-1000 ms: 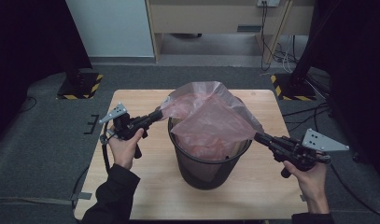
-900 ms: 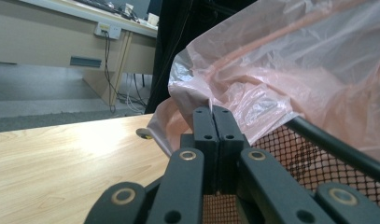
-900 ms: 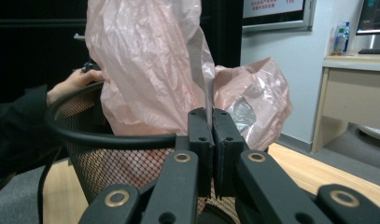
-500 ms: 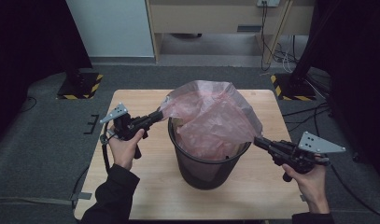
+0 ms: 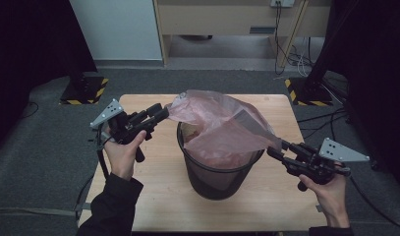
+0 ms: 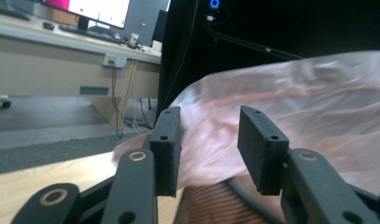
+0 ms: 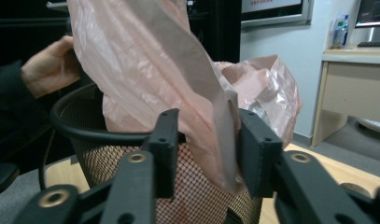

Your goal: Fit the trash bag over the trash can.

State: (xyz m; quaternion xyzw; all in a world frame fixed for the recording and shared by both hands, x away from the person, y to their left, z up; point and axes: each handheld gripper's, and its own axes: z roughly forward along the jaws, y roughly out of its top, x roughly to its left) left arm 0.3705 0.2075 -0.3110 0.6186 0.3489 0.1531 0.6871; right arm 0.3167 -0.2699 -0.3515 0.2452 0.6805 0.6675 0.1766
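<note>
Bin [image 5: 218, 172] of black mesh stands mid-worktop [image 5: 153, 206], nearer the front edge. Pink bag [image 5: 222, 125] sits half in it, mouth billowing above the rim and leaning toward the far edge.

Right gripper [image 5: 275, 150], at the bin's right rim: jaws apart, a fold of bag edge between them, not yet pinched as far as the right gripper view shows [image 7: 204, 140].

Left gripper [image 5: 160, 114], at the bag's far-left corner: jaws wide, film just ahead [image 6: 211, 144], nothing held.

Judgement: film is light, limp, slippery, tears easily on mesh. Best taken at the mouth hem, opposite sides, pinched flat, then stretched over the rim.
</note>
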